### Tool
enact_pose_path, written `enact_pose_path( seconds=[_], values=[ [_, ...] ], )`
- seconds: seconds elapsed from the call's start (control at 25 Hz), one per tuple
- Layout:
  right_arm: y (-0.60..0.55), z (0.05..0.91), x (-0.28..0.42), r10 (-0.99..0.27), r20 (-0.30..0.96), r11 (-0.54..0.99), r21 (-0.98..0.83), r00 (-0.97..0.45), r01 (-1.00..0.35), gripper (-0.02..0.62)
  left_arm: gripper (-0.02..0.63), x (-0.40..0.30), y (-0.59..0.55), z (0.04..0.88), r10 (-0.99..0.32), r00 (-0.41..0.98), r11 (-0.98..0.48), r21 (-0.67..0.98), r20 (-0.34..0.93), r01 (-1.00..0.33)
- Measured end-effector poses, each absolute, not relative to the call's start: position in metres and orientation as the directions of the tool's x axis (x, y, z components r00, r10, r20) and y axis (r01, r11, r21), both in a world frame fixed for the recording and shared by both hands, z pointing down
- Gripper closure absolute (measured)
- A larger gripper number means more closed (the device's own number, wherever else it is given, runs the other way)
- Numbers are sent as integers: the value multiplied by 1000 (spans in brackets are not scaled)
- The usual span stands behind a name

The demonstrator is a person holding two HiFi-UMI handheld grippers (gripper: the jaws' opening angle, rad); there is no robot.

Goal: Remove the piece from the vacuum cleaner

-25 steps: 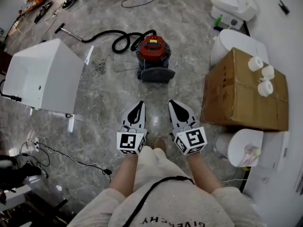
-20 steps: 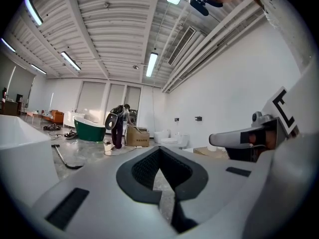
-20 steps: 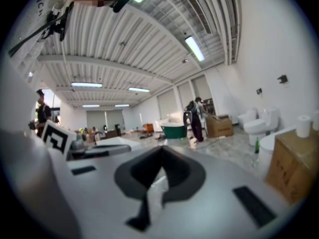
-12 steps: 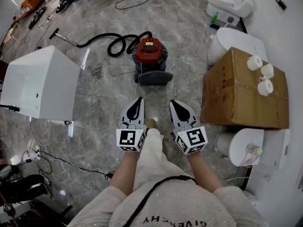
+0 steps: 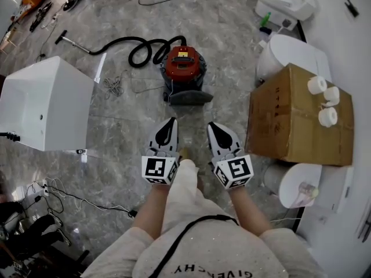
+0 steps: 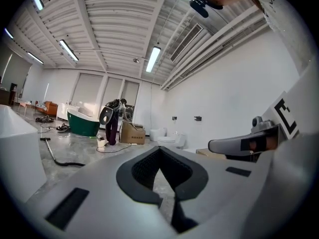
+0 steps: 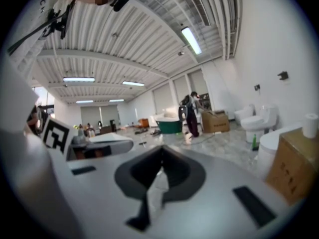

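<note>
Fingers (image 5: pixel 164 136) of left gripper (image 5: pixel 172 121) and right gripper (image 5: pixel 210 125) pressed together, empty — vacuum cleaner (image 5: pixel 184 68) well ahead.

The right gripper (image 7: pixel 160 153), jaws pressed together with nothing between them, faces a grey floor (image 7: pixel 224 138) where a person (image 7: pixel 191 114) stands beside a green bathtub (image 7: pixel 170 126). Toilets (image 7: pixel 256 119) and a cardboard box (image 7: pixel 294 166) sit at right.

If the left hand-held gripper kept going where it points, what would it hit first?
Likely the red vacuum cleaner ahead; height is unclear, so the left hand-held gripper might pass over.
</note>
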State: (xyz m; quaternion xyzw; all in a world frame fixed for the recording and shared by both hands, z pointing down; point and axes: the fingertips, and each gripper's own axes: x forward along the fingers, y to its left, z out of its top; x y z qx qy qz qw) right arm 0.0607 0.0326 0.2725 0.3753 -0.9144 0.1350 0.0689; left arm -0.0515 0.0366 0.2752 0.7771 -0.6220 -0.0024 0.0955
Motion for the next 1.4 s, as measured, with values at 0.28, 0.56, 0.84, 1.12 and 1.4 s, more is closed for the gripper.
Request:
enact_pose_path(
  seconds=[0.28, 0.56, 0.84, 1.12, 1.4],
  values=[
    [-5, 291, 48, -667, 269, 666, -202, -694, -718, 584, 588, -56, -2, 297, -947, 282, -248, 207, 153, -946],
    [-34, 317, 41, -659, 317, 658, -195, -682, -727, 584, 588, -56, -30, 326, -922, 331, -278, 250, 200, -927],
    [-53, 349, 38, -647, 355, 644, -222, -675, -733, 584, 588, -47, -53, 351, -893, 391, -327, 277, 221, -903],
    [-71, 392, 34, -593, 390, 670, -246, -704, -701, 584, 586, -40, -73, 386, -890, 399, -321, 317, 219, -892],
    [-92, 452, 33, -548, 434, 681, -267, -716, -682, 584, 588, -40, -91, 442, -883, 360, -280, 279, 301, -919]
  ],
)
